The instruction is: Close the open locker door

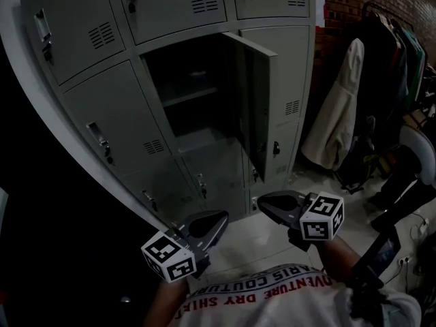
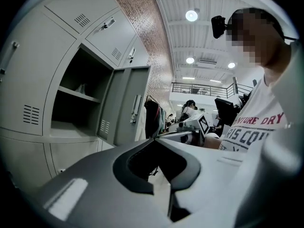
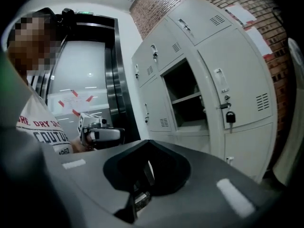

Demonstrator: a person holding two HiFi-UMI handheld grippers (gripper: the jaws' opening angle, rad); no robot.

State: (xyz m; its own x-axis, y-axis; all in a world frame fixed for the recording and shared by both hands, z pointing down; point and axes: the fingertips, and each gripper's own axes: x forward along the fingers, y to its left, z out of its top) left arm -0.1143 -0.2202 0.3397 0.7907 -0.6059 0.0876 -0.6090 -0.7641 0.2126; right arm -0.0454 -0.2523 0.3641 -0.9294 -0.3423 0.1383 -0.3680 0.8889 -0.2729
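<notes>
A grey bank of lockers [image 1: 109, 121] stands in front of me. One middle compartment [image 1: 194, 94] is open, dark inside, with a shelf across it. Its door [image 1: 259, 107] swings out to the right, edge-on toward me. My left gripper [image 1: 221, 218] hangs low near my torso, below the open compartment, shut with nothing in it. My right gripper [image 1: 262, 201] hovers just below the door's lower corner, also shut and empty, not touching it. The open compartment [image 2: 76, 94] shows at the left of the left gripper view, and it [image 3: 187, 96] sits mid-right in the right gripper view.
Closed locker doors with handles surround the open one; a key [image 1: 276, 147] hangs in the locker right of it. Coats on a rack [image 1: 340, 114] hang at the right before a brick wall. Dark gear [image 1: 402, 182] lies on the pale tiled floor [image 1: 259, 244].
</notes>
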